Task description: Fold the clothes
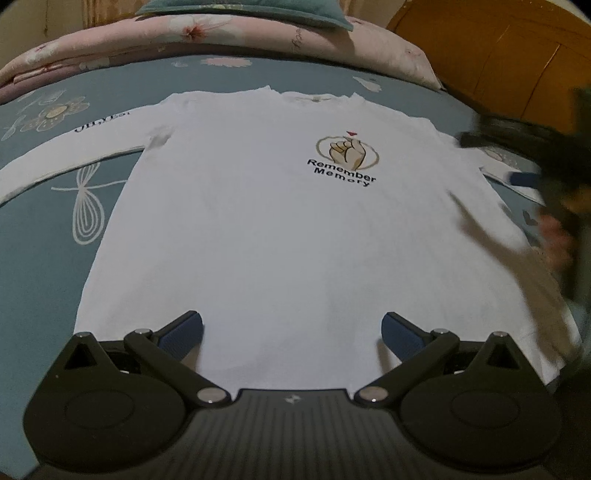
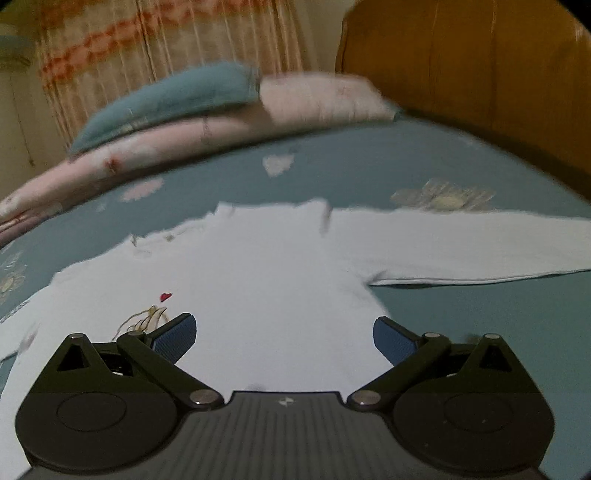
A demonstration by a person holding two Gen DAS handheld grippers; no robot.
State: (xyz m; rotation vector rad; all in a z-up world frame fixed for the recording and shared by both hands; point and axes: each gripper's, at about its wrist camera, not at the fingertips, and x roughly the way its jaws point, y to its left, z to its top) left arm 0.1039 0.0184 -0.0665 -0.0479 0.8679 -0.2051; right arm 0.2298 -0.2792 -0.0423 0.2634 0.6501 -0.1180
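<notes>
The bed [image 1: 44,206], covered in a blue-green sheet printed with pale flowers, carries everything here, with a wooden headboard [image 1: 498,55] at its far right and a pink floral quilt [image 1: 110,48] rolled along its far edge under a teal pillow [image 1: 251,11]. In the right wrist view a striped curtain [image 2: 147,44] hangs behind them.

A white long-sleeved shirt [image 1: 277,221] lies spread flat in the middle of the bed, front side up, collar toward the quilt and hem toward the cameras. Both sleeves are stretched straight out to the sides; the right one [image 2: 480,247] runs clear across the sheet. Nothing is folded yet, so the task seems to be at its very start: sleeves and body all remain to be turned in.

The fabric looks smooth, thin and faintly ribbed, with only light creases near the armpits. A chest print [image 1: 347,158] shows a hand gesture above the words "Remember Memory", and dark lettering marks the left sleeve.

The left gripper [image 1: 291,332] hangs over the hem, jaws spread wide and empty. The right gripper [image 2: 284,336] hovers over the chest near the right armpit, jaws likewise apart, gripping nothing.
</notes>
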